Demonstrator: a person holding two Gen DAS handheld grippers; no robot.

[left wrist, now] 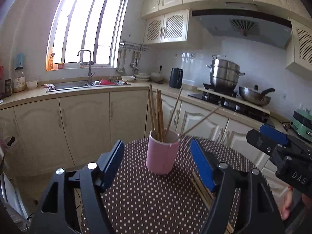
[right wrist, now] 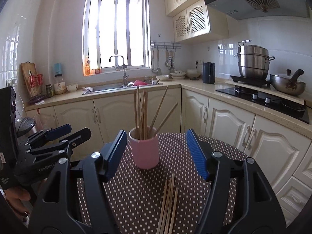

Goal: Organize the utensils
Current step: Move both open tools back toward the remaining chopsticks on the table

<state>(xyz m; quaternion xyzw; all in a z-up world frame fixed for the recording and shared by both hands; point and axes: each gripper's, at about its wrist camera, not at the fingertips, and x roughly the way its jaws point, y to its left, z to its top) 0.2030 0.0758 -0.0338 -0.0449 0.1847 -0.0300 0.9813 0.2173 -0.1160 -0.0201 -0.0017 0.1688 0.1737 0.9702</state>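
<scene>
on the left gripper (right wrist: 58, 134) "genrobot" reads; both grippers' jaws gape wide, empty.

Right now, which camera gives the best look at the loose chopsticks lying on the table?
The right wrist view: the loose chopsticks lie unobstructed between its fingers. In the left wrist view they are mostly hidden behind a finger.

A stainless stacked steamer pot (right wrist: 253, 62) sits on the stove (right wrist: 273, 101) with a lidded wok (right wrist: 288, 84) just beside it. A dark kettle (right wrist: 208, 72) stands in the corner of the counter near white bowls (right wrist: 177, 75). Ladles (right wrist: 156, 62) hang from a wall rail beside the barred window (right wrist: 117, 31), above the sink (right wrist: 117, 86) and its faucet (right wrist: 121, 66). A range hood (left wrist: 241, 27) hangs under cream cabinets (left wrist: 165, 28)
</scene>
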